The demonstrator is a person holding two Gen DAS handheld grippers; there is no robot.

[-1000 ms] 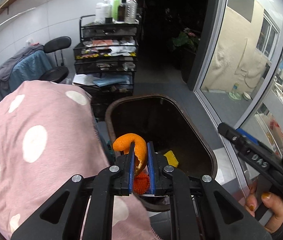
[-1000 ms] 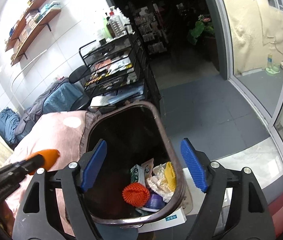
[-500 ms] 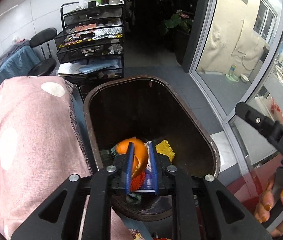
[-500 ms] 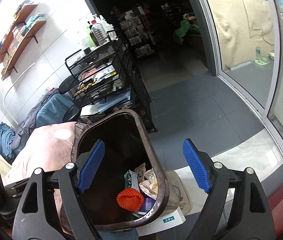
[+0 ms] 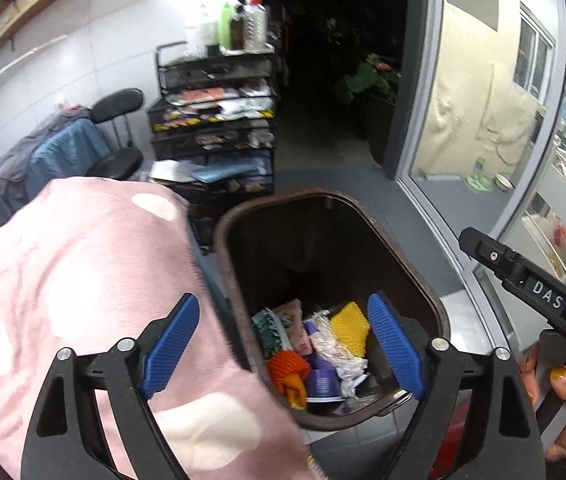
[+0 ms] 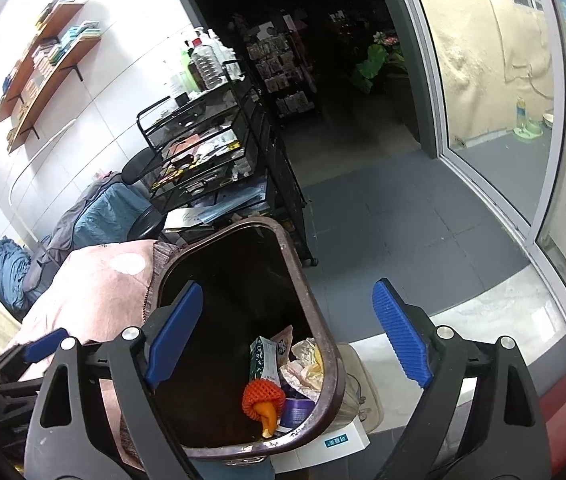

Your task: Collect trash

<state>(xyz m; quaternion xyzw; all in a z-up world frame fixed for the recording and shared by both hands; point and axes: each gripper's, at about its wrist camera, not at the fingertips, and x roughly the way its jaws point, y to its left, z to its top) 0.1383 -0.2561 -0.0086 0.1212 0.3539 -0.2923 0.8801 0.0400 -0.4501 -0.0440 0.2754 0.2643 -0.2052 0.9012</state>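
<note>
A dark brown trash bin [image 5: 427, 292] stands on the floor, also in the right wrist view [image 6: 325, 336]. Inside lie the orange peel [image 5: 294, 388] [image 6: 266, 414], an orange foam net [image 5: 286, 364] [image 6: 262, 394], a yellow net [image 5: 350, 326], a purple cup [image 5: 322, 380] and wrappers. My left gripper [image 5: 279, 348] is open and empty above the bin's near end. My right gripper [image 6: 287, 338] is open and empty above the bin; its body shows at right in the left wrist view [image 5: 535, 292].
A pink polka-dot cloth [image 5: 63, 300] covers something left of the bin. A black wire cart [image 5: 219, 128] with bottles, a chair [image 5: 119, 132] and a glass door [image 5: 483, 120] lie beyond. A white box [image 6: 323, 446] sits by the bin's base.
My left gripper opened and let the orange peel go; it now lies in the bin by the orange net. The left gripper pulled back a little. The right gripper stayed open.
</note>
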